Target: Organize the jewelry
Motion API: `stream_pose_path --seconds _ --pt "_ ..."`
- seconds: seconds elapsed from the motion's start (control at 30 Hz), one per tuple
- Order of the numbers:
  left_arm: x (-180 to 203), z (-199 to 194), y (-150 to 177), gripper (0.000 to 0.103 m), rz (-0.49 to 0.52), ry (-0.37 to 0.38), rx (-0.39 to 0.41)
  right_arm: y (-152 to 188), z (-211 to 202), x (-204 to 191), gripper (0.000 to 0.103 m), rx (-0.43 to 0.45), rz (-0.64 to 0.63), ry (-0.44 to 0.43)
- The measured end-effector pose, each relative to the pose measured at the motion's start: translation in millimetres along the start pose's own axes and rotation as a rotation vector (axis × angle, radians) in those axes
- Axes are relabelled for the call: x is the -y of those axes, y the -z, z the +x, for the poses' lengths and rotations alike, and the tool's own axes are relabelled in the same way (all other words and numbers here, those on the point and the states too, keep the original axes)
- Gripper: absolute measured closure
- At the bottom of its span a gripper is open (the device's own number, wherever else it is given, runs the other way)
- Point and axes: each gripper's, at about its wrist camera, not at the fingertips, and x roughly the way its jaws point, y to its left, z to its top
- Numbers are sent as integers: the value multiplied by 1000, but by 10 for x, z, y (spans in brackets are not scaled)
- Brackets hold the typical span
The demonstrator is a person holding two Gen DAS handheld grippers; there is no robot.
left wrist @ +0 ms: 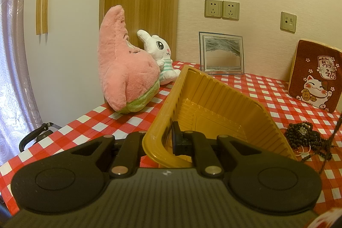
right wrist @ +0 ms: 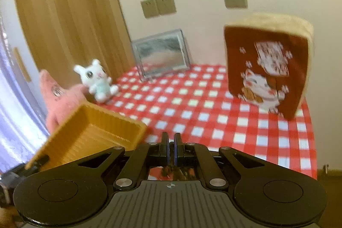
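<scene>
My left gripper (left wrist: 168,138) is shut on the near wall of a yellow plastic tray (left wrist: 213,108) and holds it tilted above the checkered table. The tray looks empty inside. A pile of dark bead bracelets and a pale bead strand (left wrist: 303,138) lies on the cloth just right of the tray. In the right wrist view the same tray (right wrist: 92,134) hangs at lower left, with the left gripper's finger on its edge. My right gripper (right wrist: 170,142) is shut, nothing visible between its fingers, and it hovers over the table. That view is blurred.
A pink star plush (left wrist: 124,74) and a white bunny plush (left wrist: 160,57) sit at the back left. A framed sand picture (left wrist: 222,52) leans on the wall. A red lucky-cat cushion (left wrist: 316,78) stands at the right. The red-and-white cloth (right wrist: 203,104) covers the table.
</scene>
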Motion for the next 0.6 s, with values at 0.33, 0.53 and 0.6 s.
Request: stream_pose_path --seconds 0.33,0.53,0.6 --pt "1 -3 -3 94 -1 1 1 -450 -276 -296 103 86 -90 -94" --pt "8 -22 -17 94 0 3 2 -409 -58 -188 96 -24 9 -114" --pt "10 -23 -20 94 -1 3 2 -218 142 -117 63 -101 38 -96"
